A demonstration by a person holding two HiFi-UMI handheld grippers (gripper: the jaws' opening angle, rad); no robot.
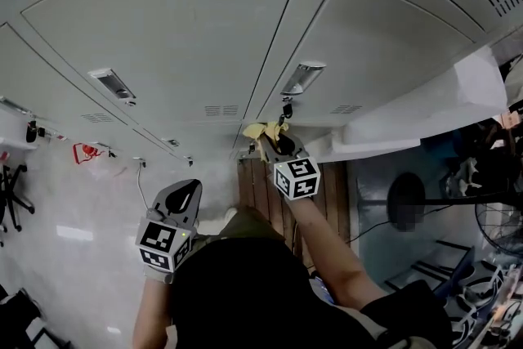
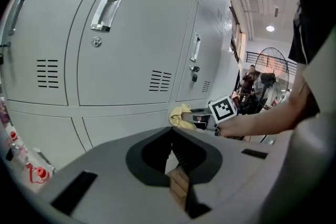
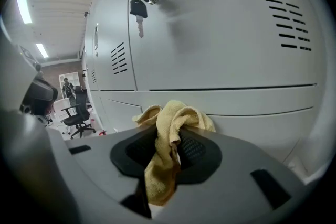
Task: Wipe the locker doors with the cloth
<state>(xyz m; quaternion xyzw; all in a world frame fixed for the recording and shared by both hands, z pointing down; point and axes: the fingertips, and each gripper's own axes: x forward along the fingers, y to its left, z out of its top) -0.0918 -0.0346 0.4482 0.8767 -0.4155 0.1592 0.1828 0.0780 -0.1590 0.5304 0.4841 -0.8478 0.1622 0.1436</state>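
A yellow cloth point(image 1: 260, 131) is pinched in my right gripper point(image 1: 274, 143), which is shut on it and holds it against the lower edge of a grey locker door point(image 1: 359, 45). In the right gripper view the cloth point(image 3: 169, 136) bunches over the jaws and hangs down between them, close to the door point(image 3: 220, 34). My left gripper point(image 1: 188, 190) hangs lower and to the left, away from the lockers, shut with nothing in it. From the left gripper view point(image 2: 174, 153) I see the cloth point(image 2: 180, 114) and the right gripper's marker cube point(image 2: 223, 108) by the lockers.
A key point(image 3: 137, 8) hangs from the lock just above the cloth. A white panel point(image 1: 425, 114) juts out from the lockers on the right. A standing fan point(image 1: 500, 218) and cables lie beyond it. An office chair point(image 3: 79, 110) stands far off left.
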